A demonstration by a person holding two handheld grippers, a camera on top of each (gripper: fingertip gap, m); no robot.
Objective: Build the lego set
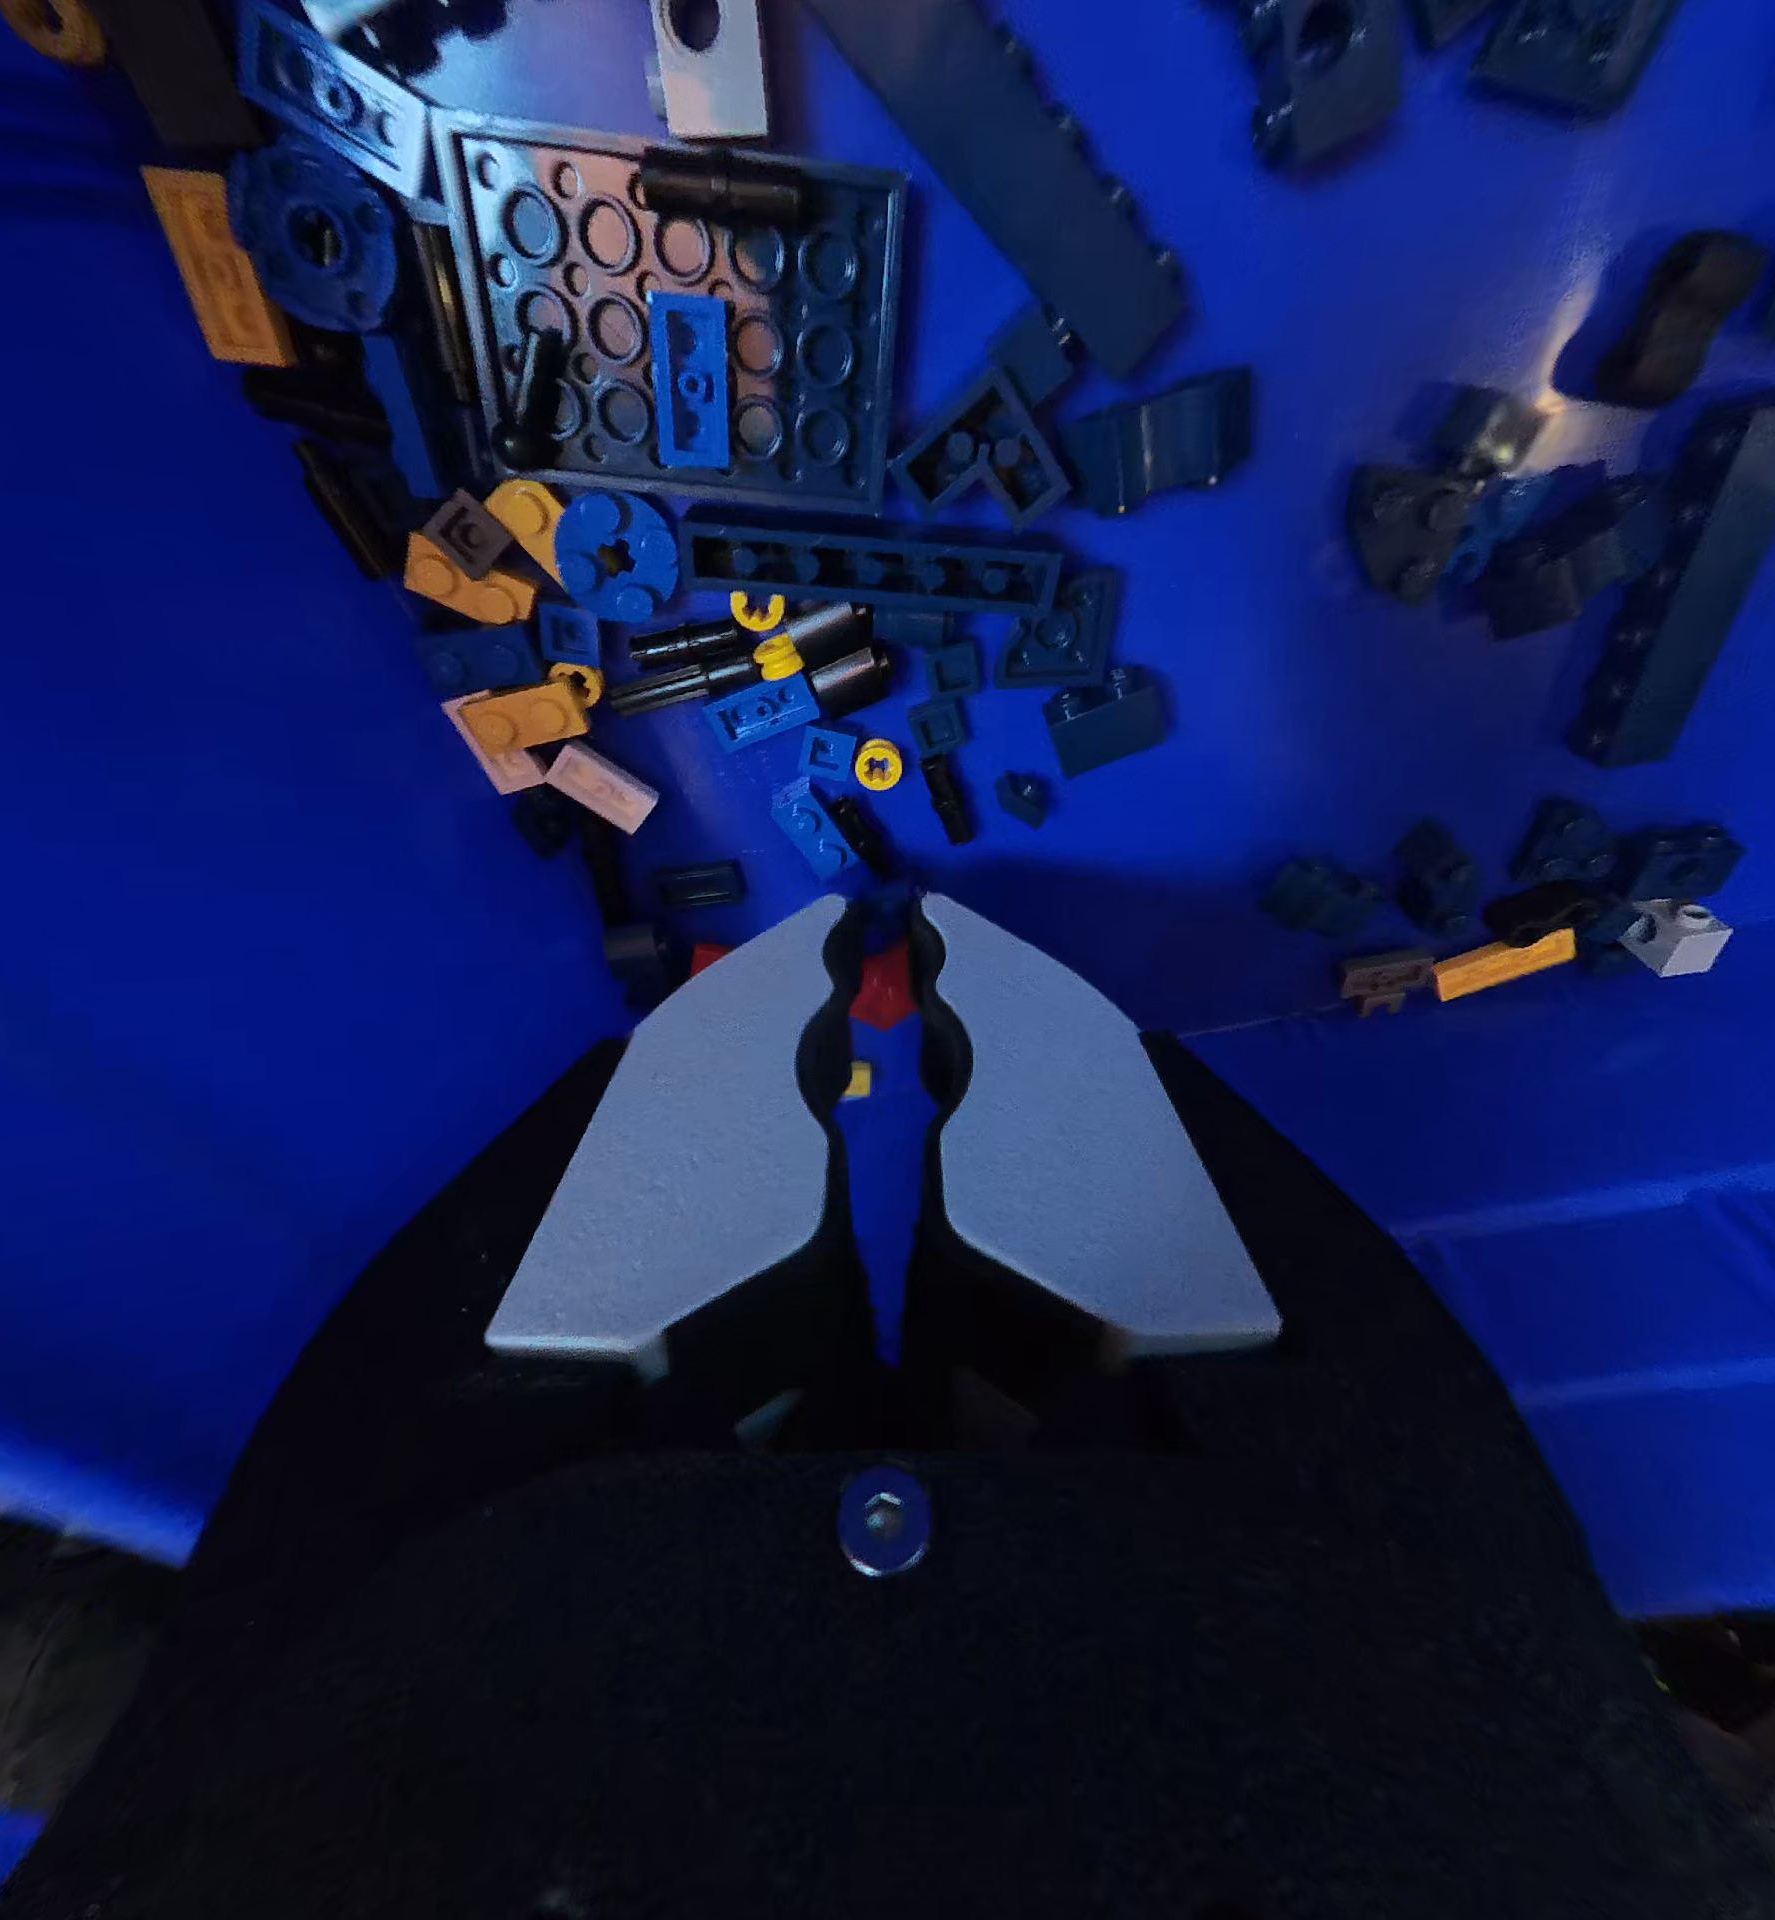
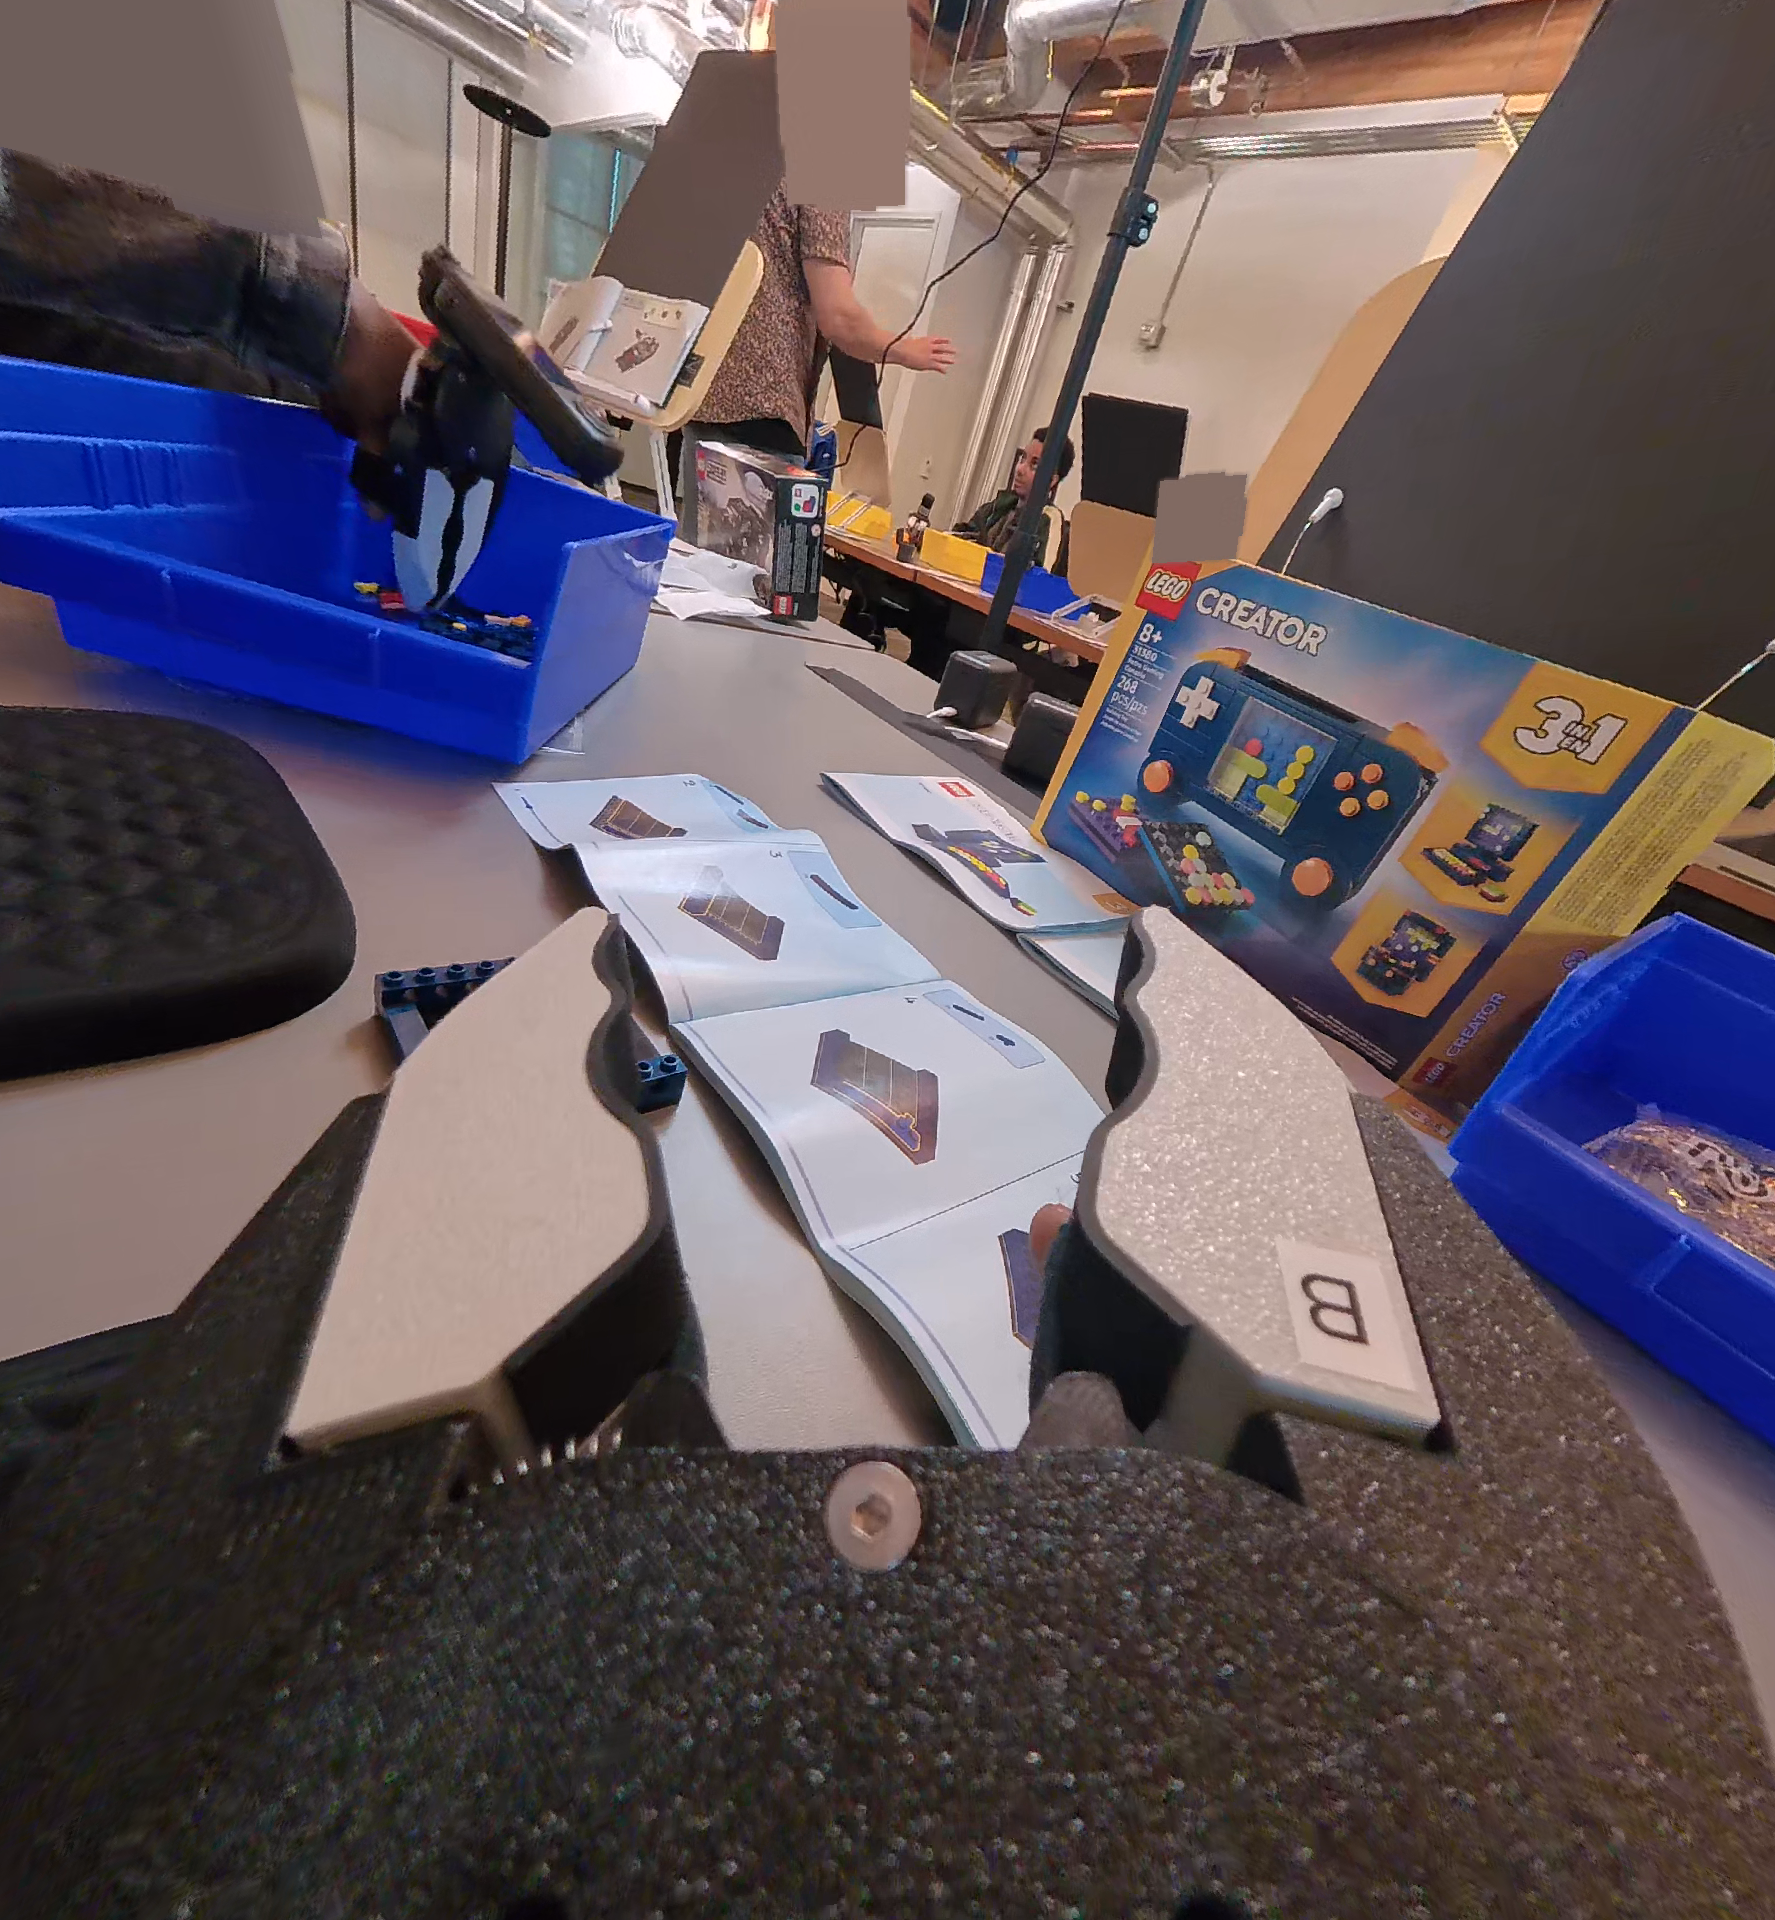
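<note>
My left gripper (image 1: 885, 902) points down into a blue bin (image 1: 1278, 644) of loose bricks. Its fingers are nearly together, and the tips pinch a small dark blue piece (image 1: 888, 896), of which little shows. A red piece (image 1: 885, 987) lies on the bin floor under the fingers, and a black pin (image 1: 857, 831) lies just ahead of the tips. The right wrist view shows this gripper (image 2: 436, 592) low inside the bin (image 2: 343, 665). My right gripper (image 2: 872, 935) is wide open and empty above an unfolded instruction booklet (image 2: 810, 997). A small dark blue brick (image 2: 659, 1081) lies by its left finger.
A large dark blue plate (image 1: 675, 322) and many small blue, black, orange and yellow pieces fill the bin. On the grey table are a black pad (image 2: 83, 883), a dark blue plate (image 2: 426, 992), a toy set box (image 2: 1382, 831) and a second blue bin (image 2: 1589, 1226) with a bag in it. People are behind. One gripper's finger ends stand about 55 centimetres off the other's.
</note>
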